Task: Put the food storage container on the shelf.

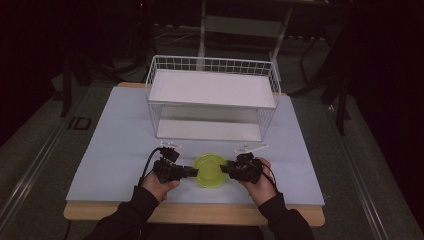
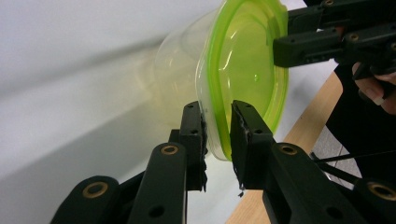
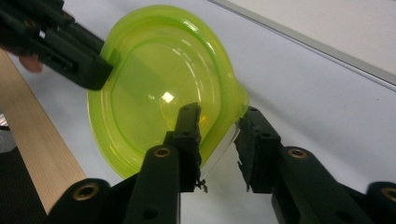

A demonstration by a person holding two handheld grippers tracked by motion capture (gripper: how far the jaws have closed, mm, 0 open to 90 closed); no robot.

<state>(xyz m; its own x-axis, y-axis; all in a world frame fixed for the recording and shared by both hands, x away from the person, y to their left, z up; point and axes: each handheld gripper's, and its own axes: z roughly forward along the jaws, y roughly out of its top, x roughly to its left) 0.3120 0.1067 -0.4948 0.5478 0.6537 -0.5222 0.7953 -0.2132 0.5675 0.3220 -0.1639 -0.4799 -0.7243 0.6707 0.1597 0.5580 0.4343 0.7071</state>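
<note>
We judge this a lab test station: a bare tabletop (image 1: 120, 150) with a white mat, one wire rack (image 1: 212, 97), dark curtained surroundings, and floor rails (image 1: 30, 165) alongside.

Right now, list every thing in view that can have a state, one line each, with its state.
Green lid: seated on the container, its rim between the jaws of both grippers.
Clear container: lidded, no contents visible.
Left gripper: jaws at the lid's rim on one side; contact unclear.
Right gripper: jaws astride the lid's rim on the opposite side, contact unclear.
Wire basket rack: upright on the table, both shelves bare.
</note>
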